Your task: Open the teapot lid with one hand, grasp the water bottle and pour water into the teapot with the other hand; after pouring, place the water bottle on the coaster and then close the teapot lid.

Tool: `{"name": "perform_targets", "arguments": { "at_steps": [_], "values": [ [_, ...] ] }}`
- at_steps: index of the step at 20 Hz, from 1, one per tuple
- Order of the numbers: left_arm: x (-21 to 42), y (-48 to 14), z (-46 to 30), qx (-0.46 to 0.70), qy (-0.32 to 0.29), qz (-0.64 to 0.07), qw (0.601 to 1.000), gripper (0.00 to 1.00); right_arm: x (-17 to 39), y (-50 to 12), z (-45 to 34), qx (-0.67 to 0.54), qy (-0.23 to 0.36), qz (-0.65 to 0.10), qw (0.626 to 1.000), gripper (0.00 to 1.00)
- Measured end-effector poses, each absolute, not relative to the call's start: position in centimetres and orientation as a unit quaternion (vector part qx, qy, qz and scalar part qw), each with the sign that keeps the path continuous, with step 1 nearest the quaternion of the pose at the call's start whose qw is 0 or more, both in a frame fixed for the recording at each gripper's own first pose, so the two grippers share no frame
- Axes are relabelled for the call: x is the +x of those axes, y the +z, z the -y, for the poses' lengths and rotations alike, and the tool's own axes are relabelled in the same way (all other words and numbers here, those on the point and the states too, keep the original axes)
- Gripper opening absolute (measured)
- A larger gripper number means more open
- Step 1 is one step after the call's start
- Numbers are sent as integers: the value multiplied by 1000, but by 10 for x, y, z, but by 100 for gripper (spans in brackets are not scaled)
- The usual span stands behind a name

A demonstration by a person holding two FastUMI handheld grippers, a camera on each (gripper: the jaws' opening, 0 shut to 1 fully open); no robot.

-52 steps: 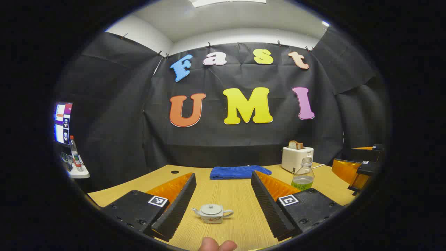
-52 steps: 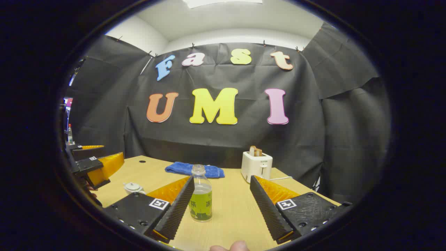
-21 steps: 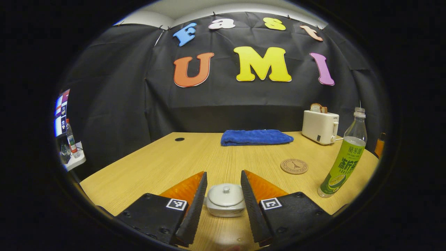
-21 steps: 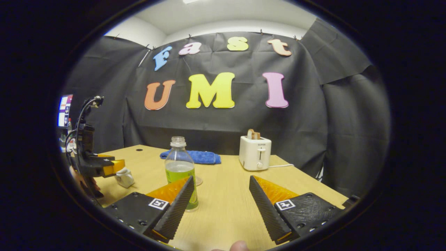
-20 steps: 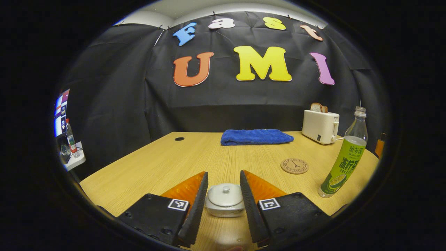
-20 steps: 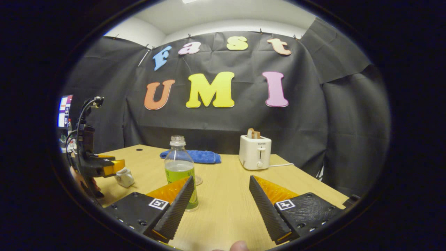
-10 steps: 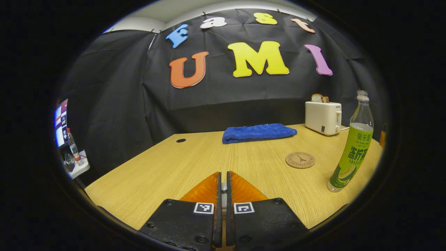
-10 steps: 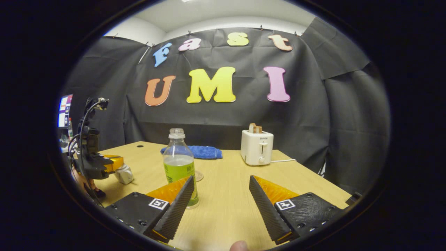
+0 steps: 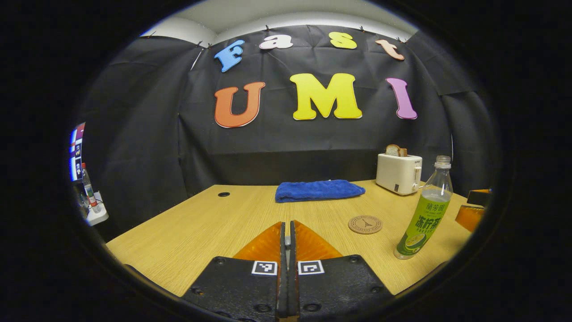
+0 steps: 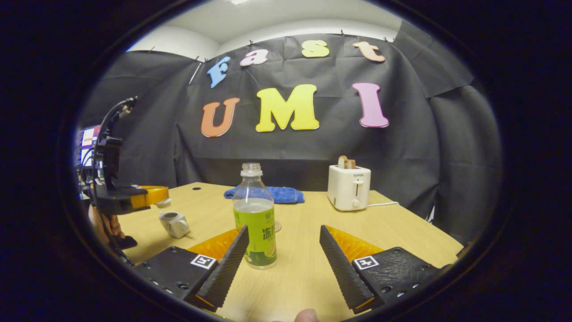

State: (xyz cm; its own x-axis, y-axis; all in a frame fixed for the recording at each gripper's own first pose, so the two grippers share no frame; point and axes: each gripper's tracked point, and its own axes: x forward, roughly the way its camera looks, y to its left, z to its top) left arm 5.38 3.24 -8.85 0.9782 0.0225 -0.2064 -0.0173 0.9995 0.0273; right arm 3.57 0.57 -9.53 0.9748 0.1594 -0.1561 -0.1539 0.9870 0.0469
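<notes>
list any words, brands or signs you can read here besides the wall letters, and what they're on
Nothing is clear enough to quote.
water bottle: large characters on its green label, not sharp enough.
toaster: small brand mark, too small.
coaster: tower drawing, ring lettering too small.
left gripper, right gripper: square coded markers, no words.
monitor: too small.
</notes>
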Motion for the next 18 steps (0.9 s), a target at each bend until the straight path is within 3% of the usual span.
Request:
{"name": "perform_targets", "arguments": {
  "at_steps": [9, 15, 16, 18],
  "values": [
    [34, -82, -64, 21, 25, -92, 995, 2, 71, -98, -49, -5, 99, -90, 991, 95],
    [32, -84, -76, 20, 22, -92, 995, 2, 91, -101, -58, -7, 84, -99, 992, 99],
    [31, -84, -77, 21, 22, -93, 995, 2, 93, -103, -58, -7, 80, -102, 992, 95],
    [30, -87, -80, 21, 20, -95, 995, 2, 92, -101, -58, -2, 76, -103, 992, 77]
  ]
}}
